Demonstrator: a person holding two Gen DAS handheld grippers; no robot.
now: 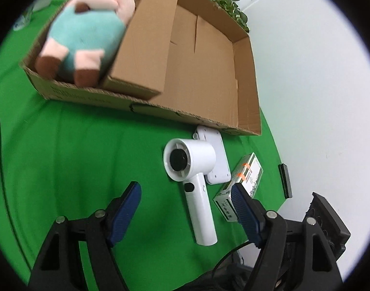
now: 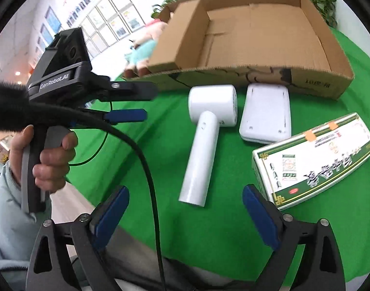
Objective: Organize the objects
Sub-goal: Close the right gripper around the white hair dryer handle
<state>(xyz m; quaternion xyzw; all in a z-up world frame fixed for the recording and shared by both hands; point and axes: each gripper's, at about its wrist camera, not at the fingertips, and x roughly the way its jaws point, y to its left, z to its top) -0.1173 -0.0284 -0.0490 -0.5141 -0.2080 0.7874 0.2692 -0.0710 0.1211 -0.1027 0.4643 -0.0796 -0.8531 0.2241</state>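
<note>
Three loose items lie on the green cloth [image 2: 209, 230] just in front of the box [image 2: 313, 82]: a white dryer [image 2: 204, 143], a white slab [image 2: 266, 114] and a green-edged carton [image 2: 316, 160]. The dryer's handle is its long axis; in the right wrist view it runs from the barrel, near the box wall, down toward the camera, its free end nearest the right gripper [image 2: 185, 208]. In the left wrist view the barrel of the dryer [image 1: 192, 162] shows its dark-centred round end toward the lens, and the handle slants down and to the right. The slab [image 1: 215, 160] lies flat, touching or just behind the barrel. The carton [image 1: 243, 181] lies beside it, long axis slanted, partly behind one finger of the left gripper [image 1: 187, 211].

The right gripper's jaws stand wide apart and hold nothing; the handle's end lies just ahead of the gap between them, whether touching cannot be told. The left gripper's jaws are likewise wide and bare, with the handle between them in the view, nearer the right-hand finger. Seen from the right wrist, the left gripper [image 2: 138, 101] sits above the cloth, left of the dryer, gripped by a hand [image 2: 51, 155].

Inside the box a cardboard divider [image 1: 148, 46] stands; a plush pig [image 1: 87, 31] lies in the left compartment, feet toward the front wall.
</note>
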